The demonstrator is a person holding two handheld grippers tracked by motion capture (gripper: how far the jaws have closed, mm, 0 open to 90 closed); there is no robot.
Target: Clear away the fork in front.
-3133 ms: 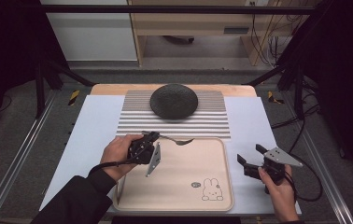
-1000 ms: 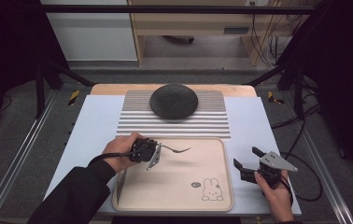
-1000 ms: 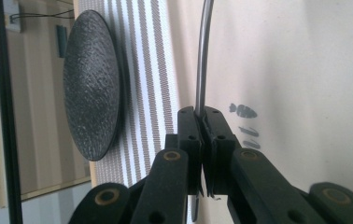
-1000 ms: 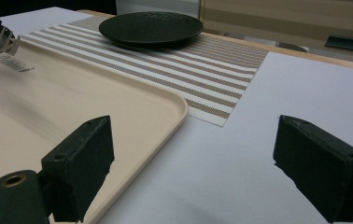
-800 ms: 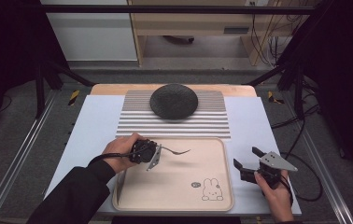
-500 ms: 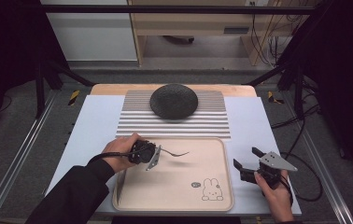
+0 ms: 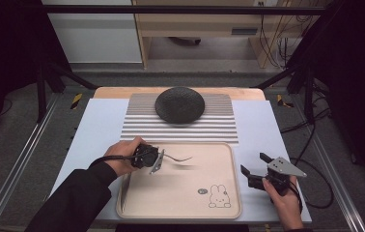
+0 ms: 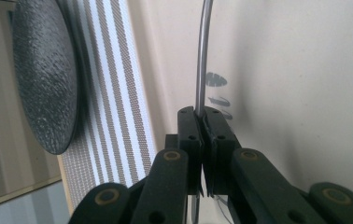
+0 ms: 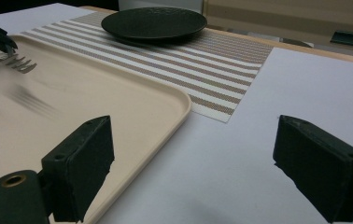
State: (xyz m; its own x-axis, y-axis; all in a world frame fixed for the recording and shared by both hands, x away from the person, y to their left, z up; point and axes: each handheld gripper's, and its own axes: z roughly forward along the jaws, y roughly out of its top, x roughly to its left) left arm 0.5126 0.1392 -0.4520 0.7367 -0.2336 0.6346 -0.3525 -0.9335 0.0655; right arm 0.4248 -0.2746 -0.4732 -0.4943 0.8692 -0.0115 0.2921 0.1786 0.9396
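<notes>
A metal fork (image 7: 178, 158) hangs above the beige tray (image 7: 185, 205), its tines pointing right. My left gripper (image 7: 157, 159) is shut on the fork's handle (image 8: 202, 60), seen between the closed jaws in the left gripper view. The fork's tines (image 9: 18, 63) show at the far left of the right gripper view, with a shadow under them. My right gripper (image 7: 253, 170) stands open to the right of the tray, over the white mat, nothing between its fingers (image 9: 83, 158). A dark round plate (image 7: 179, 103) sits on the striped placemat (image 7: 180, 126) behind the tray.
The tray carries a small rabbit print (image 7: 217, 197) near its front right corner. A white mat (image 7: 262, 130) covers the wooden table. Black frame legs (image 7: 306, 77) and cables stand at the table's sides.
My left gripper, holding the fork, has shifted a little left and toward the tray's back-left area. The right gripper has stayed almost still.
</notes>
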